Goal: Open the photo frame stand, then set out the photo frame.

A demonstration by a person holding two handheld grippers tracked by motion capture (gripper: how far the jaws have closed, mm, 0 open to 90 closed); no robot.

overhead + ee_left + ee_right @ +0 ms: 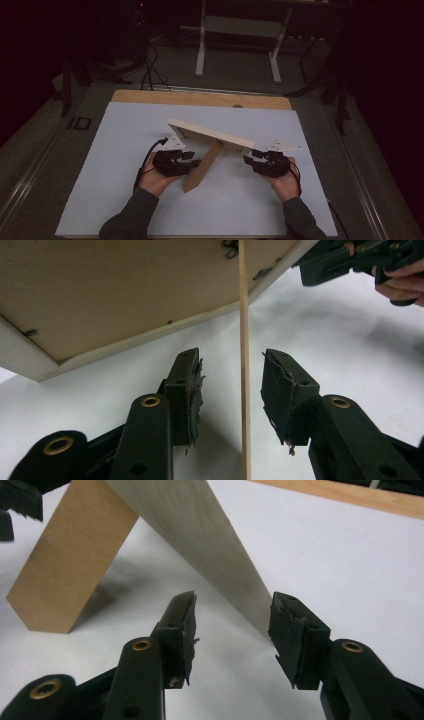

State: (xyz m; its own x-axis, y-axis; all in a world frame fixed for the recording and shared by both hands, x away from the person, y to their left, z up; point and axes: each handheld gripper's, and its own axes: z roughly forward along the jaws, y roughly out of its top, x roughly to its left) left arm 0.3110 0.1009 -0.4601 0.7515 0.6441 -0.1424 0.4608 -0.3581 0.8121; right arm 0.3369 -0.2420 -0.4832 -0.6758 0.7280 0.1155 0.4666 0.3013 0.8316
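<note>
White sheet-covered table [150, 200] with a bare wood strip along its far edge. Pale wooden picture frame [210, 134] sits mid-sheet, face away from the person, tilted back on its brown fibreboard easel leg [201, 167]; leg foot rests on the sheet on the near side of the frame. Left gripper [194, 161] is at the frame's left rear, right at the leg; jaws spread, the thin edge of the leg between the pads with a gap each side, not pinching. Right gripper [248, 157] is at the frame's right end; jaws spread around the frame's lower right corner, right pad [292, 640] close to the frame's edge, contact unclear. Hands near the frame's front side.
</note>
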